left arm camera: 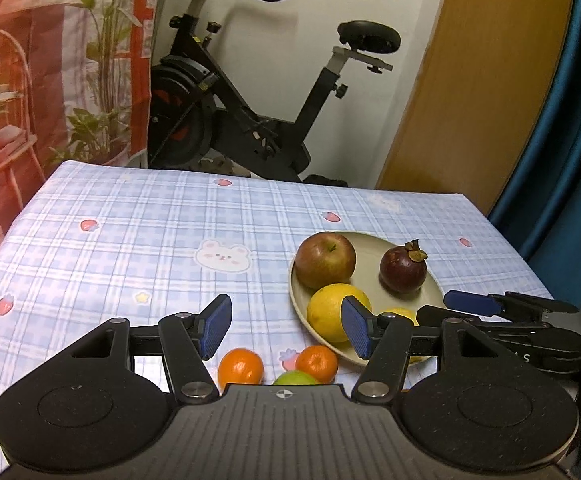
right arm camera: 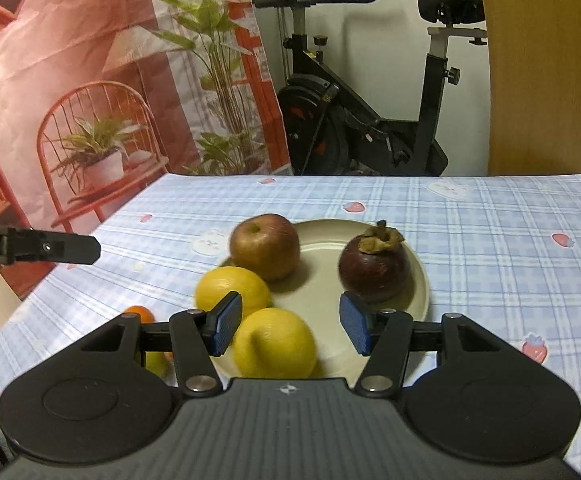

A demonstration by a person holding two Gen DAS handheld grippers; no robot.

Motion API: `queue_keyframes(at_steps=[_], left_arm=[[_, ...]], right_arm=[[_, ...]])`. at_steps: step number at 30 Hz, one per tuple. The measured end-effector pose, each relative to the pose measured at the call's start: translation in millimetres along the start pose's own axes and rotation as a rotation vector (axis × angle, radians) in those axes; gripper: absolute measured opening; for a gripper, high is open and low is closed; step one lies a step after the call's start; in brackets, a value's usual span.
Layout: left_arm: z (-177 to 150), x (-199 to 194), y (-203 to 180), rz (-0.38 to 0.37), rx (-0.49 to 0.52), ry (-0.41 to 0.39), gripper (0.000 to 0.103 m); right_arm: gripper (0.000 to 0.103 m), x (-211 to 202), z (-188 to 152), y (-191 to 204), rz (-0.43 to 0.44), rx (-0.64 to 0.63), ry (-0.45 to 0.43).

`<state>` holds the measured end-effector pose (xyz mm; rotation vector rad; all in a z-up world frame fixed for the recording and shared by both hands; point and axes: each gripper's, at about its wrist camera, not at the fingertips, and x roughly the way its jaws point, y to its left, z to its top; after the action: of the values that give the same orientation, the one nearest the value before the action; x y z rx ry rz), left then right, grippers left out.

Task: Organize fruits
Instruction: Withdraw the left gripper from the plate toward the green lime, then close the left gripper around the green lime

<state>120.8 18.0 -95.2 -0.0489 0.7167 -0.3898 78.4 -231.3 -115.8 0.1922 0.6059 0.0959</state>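
The job looks a little over half done: on the beige plate (right arm camera: 418,280) sit an apple (right arm camera: 264,246), a dark mangosteen (right arm camera: 372,266) and two lemons, one (right arm camera: 230,292) by the apple and one (right arm camera: 274,342) at the near rim. Left on the checked tablecloth (left arm camera: 130,240), just beside the plate's near left edge, are two oranges (left arm camera: 240,366) (left arm camera: 316,362) and a green fruit (left arm camera: 296,378) that is mostly hidden. The left gripper (left arm camera: 286,328) hangs over these with its jaws apart and nothing between them. The right gripper (right arm camera: 290,328) is also apart and empty, above the near lemon. The plate is filling, so the lemons crowd the nearest landing spot. An exercise bike (left arm camera: 250,92) stands well behind the table.
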Motion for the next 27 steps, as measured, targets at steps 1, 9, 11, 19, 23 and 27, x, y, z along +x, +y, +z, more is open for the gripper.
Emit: queue_keyframes(at_steps=[1, 9, 11, 19, 23, 27], left_arm=[[-2, -2, 1, 0.003, -0.004, -0.004, 0.063], [-15, -10, 15, 0.040, -0.024, -0.018, 0.063], [-18, -12, 21, 0.041, -0.045, -0.019, 0.063], [-39, -7, 35, 0.016, -0.104, 0.015, 0.063], [-49, 1, 36, -0.026, -0.129, 0.042, 0.063], [-55, 10, 32, -0.058, -0.126, 0.064, 0.063]], right_arm=[[0.058, -2, -1, 3, 0.005, 0.003, -0.004], [0.058, -9, -13, 26, 0.037, -0.007, -0.004], [0.058, -8, -16, 35, 0.049, -0.033, 0.003], [0.058, 4, -29, 64, 0.103, -0.135, 0.057], [0.058, 12, -35, 76, 0.128, -0.185, 0.090], [0.058, 21, -39, 84, 0.141, -0.210, 0.122]])
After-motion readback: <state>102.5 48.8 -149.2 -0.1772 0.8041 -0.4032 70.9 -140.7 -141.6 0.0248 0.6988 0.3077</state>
